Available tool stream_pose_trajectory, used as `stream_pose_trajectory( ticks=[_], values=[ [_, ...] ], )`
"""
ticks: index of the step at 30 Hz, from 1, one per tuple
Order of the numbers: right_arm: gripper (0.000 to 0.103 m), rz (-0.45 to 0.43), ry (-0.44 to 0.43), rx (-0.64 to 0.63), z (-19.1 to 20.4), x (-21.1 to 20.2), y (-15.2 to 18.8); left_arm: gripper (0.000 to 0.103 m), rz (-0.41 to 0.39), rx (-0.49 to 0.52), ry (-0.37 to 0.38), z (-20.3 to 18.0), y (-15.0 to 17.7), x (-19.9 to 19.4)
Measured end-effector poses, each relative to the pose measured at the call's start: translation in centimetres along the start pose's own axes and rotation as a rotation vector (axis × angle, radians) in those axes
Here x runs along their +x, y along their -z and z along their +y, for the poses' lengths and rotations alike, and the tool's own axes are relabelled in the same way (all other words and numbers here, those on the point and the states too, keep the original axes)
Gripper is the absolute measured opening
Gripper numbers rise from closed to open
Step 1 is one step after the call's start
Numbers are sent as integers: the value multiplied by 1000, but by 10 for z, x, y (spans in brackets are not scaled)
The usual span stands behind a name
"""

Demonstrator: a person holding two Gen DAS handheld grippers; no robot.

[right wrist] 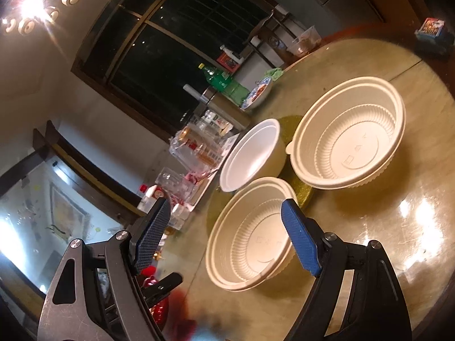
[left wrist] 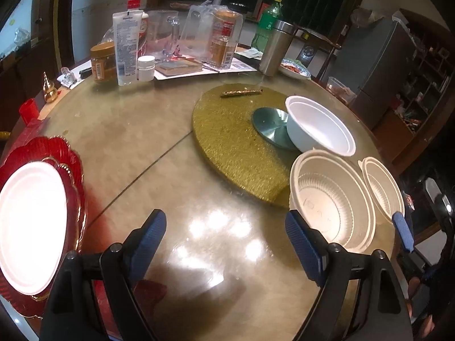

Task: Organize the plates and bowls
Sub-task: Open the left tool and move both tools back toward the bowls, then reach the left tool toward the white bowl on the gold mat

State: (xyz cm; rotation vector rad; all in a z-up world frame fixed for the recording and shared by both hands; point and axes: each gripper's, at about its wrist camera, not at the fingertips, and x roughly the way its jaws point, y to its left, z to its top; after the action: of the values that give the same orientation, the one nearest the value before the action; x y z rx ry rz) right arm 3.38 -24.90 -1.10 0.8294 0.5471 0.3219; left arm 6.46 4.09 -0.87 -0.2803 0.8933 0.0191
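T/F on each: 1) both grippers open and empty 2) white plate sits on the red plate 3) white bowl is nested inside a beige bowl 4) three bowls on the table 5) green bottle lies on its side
1) True: the left gripper and the right gripper are open, nothing between the jaws.
2) True: the white plate lies on the red plate.
3) False: the white bowl stands alone on the gold mat.
4) True: white bowl, near beige bowl, far beige bowl.
5) False: the green bottle stands upright.
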Motion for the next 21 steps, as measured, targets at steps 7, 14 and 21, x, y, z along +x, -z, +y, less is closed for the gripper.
stream_pose_trajectory(
  ticks=[7, 14, 21],
  values=[
    [81, 9, -45, 48, -8, 0, -3, 86, -36, -39, 8, -18, -31, 8],
    [81, 16, -53, 40, -4, 4, -6, 86, -33, -57, -4, -38, -70, 45],
    [81, 132, -60, 72, 14, 26, -63, 86, 85, -101, 55, -52, -104, 87]
  ],
)
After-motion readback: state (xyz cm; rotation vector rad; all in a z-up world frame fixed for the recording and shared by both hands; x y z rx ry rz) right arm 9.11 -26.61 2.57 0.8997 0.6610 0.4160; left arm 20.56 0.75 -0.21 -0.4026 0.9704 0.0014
